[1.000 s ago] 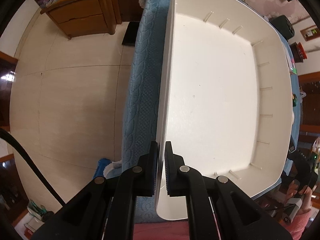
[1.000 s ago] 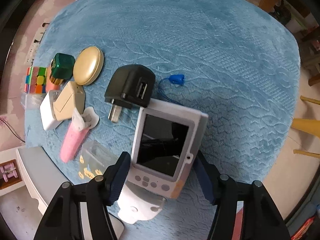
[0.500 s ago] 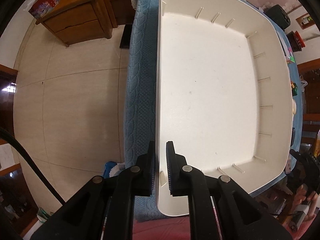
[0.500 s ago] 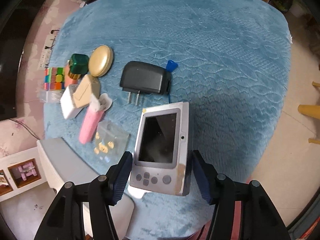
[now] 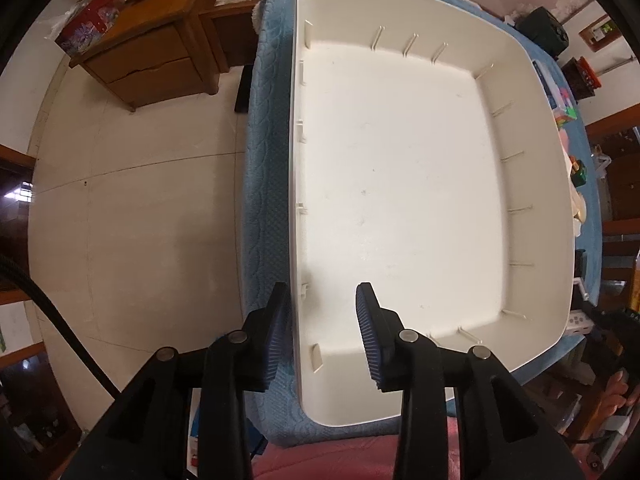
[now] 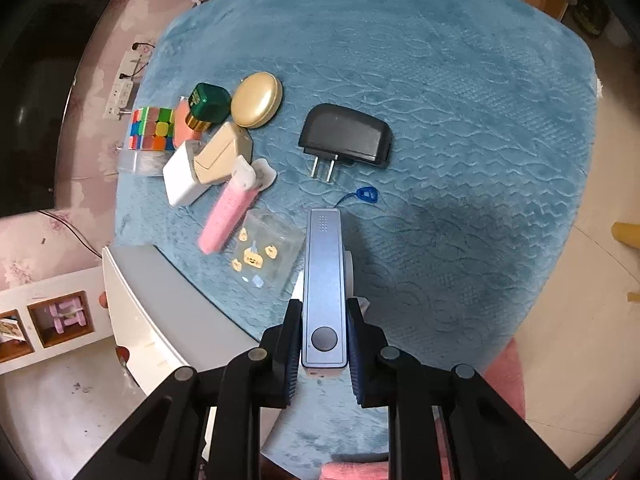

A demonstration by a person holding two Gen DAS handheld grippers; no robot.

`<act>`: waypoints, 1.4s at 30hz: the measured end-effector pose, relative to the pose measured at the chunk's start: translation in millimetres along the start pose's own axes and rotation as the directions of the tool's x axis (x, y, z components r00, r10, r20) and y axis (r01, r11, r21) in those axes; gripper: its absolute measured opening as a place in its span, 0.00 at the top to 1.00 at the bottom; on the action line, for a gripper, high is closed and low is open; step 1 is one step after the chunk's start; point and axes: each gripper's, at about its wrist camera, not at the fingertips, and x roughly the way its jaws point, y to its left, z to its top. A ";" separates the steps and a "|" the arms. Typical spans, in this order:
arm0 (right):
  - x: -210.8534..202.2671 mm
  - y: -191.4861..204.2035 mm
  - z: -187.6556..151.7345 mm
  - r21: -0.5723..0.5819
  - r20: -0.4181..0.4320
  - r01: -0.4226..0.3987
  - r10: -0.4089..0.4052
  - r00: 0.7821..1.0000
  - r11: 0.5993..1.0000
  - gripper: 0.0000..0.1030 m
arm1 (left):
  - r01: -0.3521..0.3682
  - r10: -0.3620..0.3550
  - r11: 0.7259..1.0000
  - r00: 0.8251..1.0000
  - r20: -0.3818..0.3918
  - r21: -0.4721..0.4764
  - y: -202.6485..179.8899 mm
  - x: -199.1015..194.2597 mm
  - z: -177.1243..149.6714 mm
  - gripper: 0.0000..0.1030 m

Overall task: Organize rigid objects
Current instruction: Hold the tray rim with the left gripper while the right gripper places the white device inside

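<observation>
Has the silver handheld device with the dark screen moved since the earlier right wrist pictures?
Yes. The silver handheld device lay screen-up near the black plug adapter; it now stands on edge, clamped in the right gripper.

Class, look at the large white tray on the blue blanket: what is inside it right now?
Nothing lies inside the white tray: its floor shows bare, with only thin ribs along the walls. The near corners are partly hidden behind the left claw, so those patches cannot be checked.

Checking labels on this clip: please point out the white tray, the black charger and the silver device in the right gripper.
White tray [image 5: 400,184]: left wrist view, bare floor of the tray.
Black charger [image 6: 346,136]: right wrist view, top of its body.
Silver device [image 6: 324,280]: right wrist view, its narrow upturned edge.
</observation>
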 end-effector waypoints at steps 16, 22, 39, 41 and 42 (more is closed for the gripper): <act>-22.1 33.0 -7.4 -0.107 -0.009 -0.080 0.079 0.997 0.991 0.80 | 0.020 -0.023 0.999 0.997 -0.079 -0.044 18.1 21.2 2.9 0.82; -36.5 69.4 -20.2 -0.220 -0.024 -0.138 0.136 0.990 0.966 0.80 | 0.000 -0.002 0.999 0.997 -0.075 -0.038 20.9 19.0 1.0 0.94; -10.5 164.2 -91.5 -0.573 -0.149 -0.149 0.076 0.986 0.806 0.80 | 0.024 -0.024 1.000 0.998 -0.066 -0.004 27.1 15.7 -2.7 0.96; -4.5 171.0 -100.8 -0.605 -0.154 -0.136 0.052 0.987 0.784 0.80 | 0.028 -0.028 1.000 0.997 -0.065 -0.006 29.4 18.3 -0.8 0.96; 0.4 174.9 -107.0 -0.627 -0.158 -0.128 0.035 0.987 0.768 0.80 | 0.028 -0.028 1.000 0.998 -0.064 -0.005 29.8 18.5 -0.9 0.96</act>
